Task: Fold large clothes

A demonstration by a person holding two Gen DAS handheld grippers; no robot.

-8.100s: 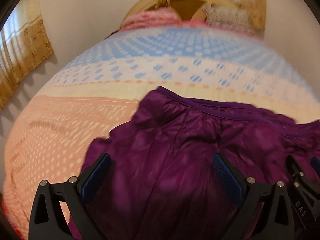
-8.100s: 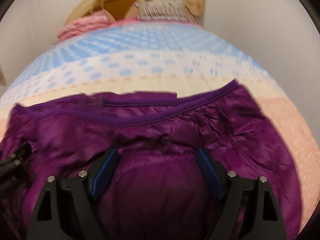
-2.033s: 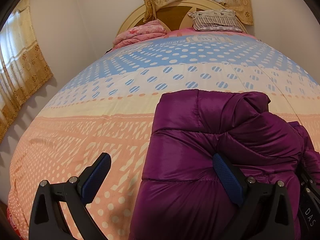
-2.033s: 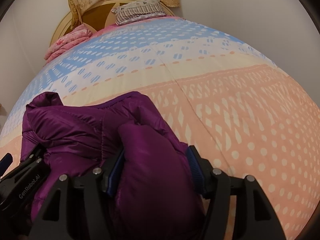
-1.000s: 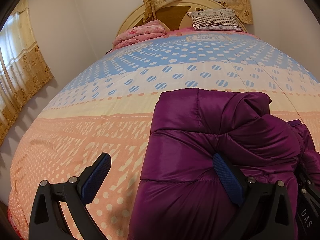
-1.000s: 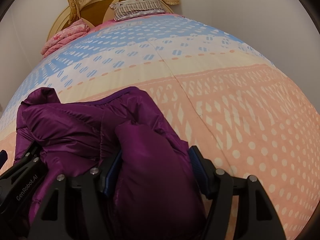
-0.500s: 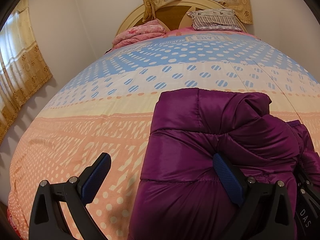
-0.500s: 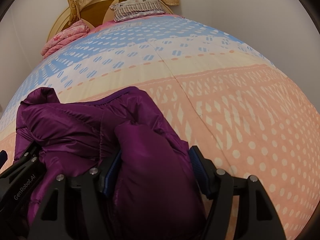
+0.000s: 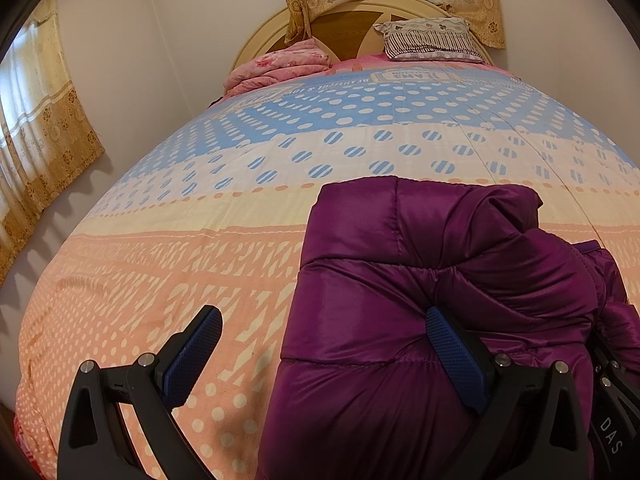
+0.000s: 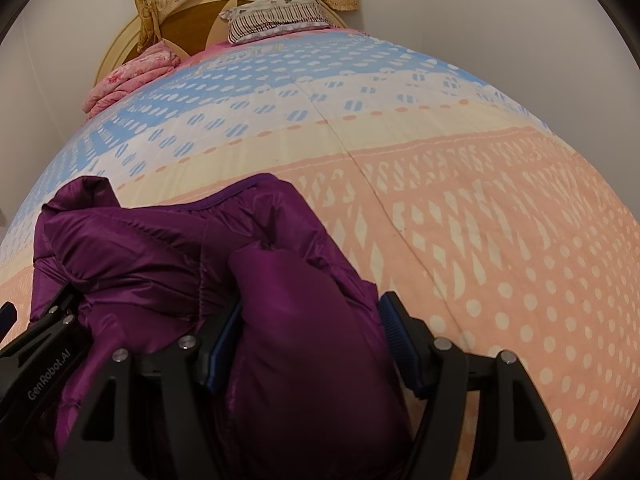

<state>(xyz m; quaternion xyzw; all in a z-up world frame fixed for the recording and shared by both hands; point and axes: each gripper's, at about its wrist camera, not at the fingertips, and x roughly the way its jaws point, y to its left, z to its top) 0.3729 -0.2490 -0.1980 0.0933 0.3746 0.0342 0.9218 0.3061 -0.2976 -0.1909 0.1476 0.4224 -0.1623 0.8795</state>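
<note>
A purple puffer jacket (image 9: 400,260) lies folded into a thick bundle on the bed cover (image 9: 180,240). My left gripper (image 9: 322,316) is open wide at the bundle's left edge: its right finger (image 9: 452,344) rests on the jacket and its left finger (image 9: 192,348) is over the bare cover. In the right wrist view my right gripper (image 10: 310,308) has a puffy fold of the jacket (image 10: 160,248) between its pads, which touch it on both sides. The left gripper's body (image 10: 40,360) shows at the lower left there.
The bed cover (image 10: 480,220) stretches bare to the right and far side of the jacket. A folded pink blanket (image 9: 280,64) and a striped pillow (image 9: 428,38) lie by the headboard. A wall and curtain (image 9: 36,128) stand to the left.
Eight seconds ago the jacket lay spread wide; now it is a compact bundle. Over the last two seconds the right jaws have widened slightly on the fold. Neither hand has shifted.
</note>
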